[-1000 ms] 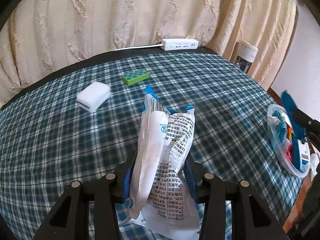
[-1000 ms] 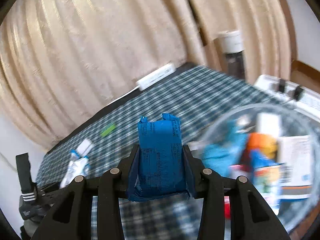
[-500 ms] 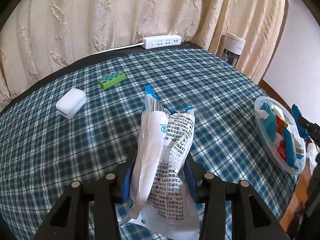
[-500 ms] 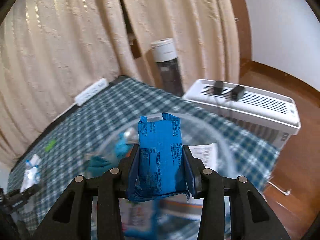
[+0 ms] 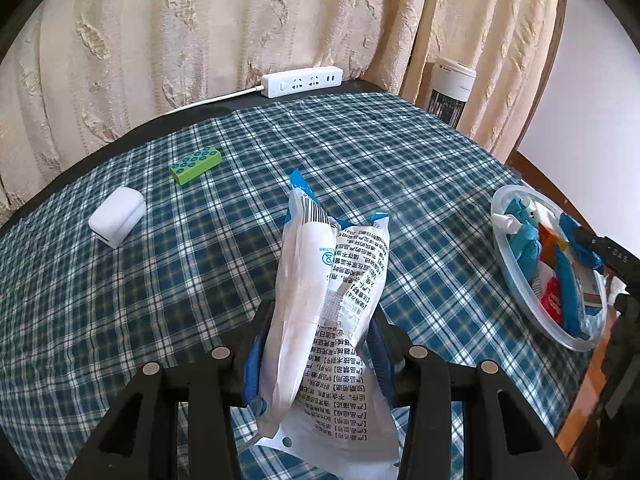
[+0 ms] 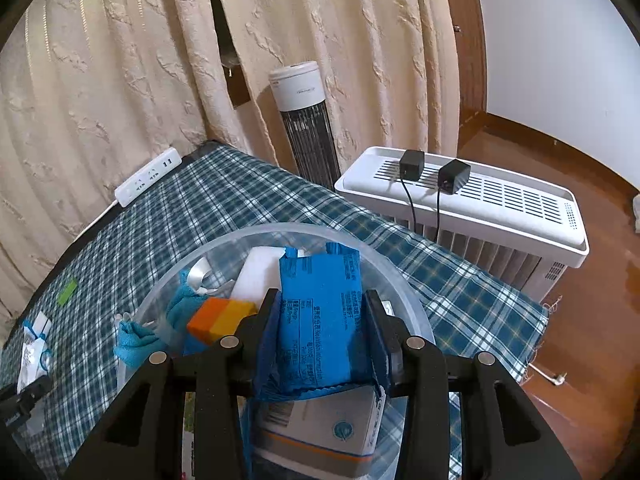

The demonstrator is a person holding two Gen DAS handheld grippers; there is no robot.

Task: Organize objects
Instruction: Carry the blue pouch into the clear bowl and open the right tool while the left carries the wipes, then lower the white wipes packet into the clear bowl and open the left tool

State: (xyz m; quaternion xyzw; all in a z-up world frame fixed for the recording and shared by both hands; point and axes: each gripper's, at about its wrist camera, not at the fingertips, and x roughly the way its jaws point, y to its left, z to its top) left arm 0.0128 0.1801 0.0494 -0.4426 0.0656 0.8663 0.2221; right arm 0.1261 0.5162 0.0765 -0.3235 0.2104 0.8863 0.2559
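Both tongs grip: right tongs (image 6: 322, 330), blue packet (image 6: 320, 312) now swung over bowl (image 6: 404, 280), ready to drop; left tongs (image 5: 320, 344) clamp white pouch (image 5: 332, 300).

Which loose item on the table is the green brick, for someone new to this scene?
On the checked tablecloth, look toward the curtain side, short of the white power strip. The green brick lies flat beside a white case; only it is green with round studs.

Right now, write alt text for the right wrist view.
The right tool grips a blue packet above a clear plastic bowl already holding a box, an orange block and blue cloth. The bowl sits on a blue plaid tablecloth; curtains, a tower fan and a white heater stand behind.
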